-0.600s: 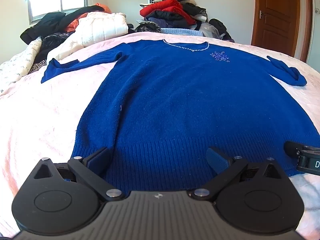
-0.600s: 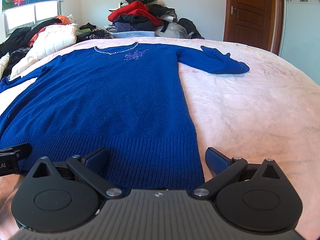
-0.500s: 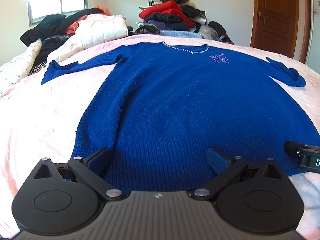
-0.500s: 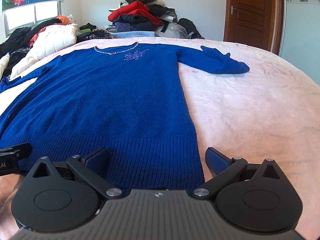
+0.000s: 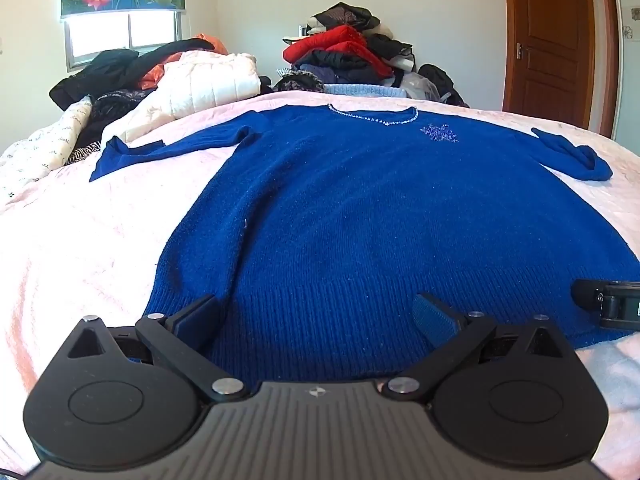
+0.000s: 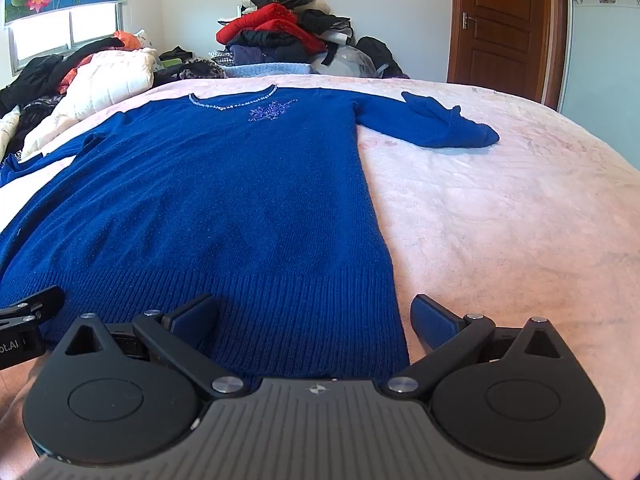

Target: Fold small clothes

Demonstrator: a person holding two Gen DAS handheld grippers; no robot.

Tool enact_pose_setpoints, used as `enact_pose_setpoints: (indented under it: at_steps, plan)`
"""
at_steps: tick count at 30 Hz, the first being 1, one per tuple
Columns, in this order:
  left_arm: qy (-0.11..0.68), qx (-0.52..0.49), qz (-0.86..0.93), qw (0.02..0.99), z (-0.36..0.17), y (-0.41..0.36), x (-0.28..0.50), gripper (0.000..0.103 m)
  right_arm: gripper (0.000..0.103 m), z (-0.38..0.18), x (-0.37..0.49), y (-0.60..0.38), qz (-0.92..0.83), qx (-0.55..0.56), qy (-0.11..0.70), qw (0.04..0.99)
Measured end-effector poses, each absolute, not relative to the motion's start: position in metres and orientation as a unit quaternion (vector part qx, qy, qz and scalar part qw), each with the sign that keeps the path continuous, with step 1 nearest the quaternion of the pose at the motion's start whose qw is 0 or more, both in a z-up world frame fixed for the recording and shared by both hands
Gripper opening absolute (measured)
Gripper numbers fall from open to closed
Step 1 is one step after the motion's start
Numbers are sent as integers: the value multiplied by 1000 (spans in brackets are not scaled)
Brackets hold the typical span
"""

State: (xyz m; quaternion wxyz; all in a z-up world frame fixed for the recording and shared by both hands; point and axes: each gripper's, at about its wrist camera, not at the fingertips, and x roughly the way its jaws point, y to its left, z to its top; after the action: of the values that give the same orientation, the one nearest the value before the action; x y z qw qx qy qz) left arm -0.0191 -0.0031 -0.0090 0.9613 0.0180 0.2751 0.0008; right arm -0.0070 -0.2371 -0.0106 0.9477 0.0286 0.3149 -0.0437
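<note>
Pink bedspread [image 5: 80, 248] (clothes piled [image 5: 344, 52] behind).

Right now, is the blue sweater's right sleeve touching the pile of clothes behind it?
Apart. The right wrist view shows bare pink bedspread between the right sleeve and the pile of clothes.

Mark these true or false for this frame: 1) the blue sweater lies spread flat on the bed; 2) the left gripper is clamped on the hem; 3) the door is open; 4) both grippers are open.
1) True: the blue sweater lies flat, front up, on the bed.
2) False: the left gripper stands open over the hem, gripping nothing.
3) False: the door is closed.
4) True: the right gripper also stands wide open, at the hem's corner.
</note>
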Motion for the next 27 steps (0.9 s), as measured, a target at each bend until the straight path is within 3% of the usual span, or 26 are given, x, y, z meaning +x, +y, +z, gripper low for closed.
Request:
enact_pose_setpoints:
  at_steps: [27]
  plan:
    - [255, 19, 6, 967, -11, -5, -27, 103, 103, -10, -7, -235, -44, 29, 314, 948]
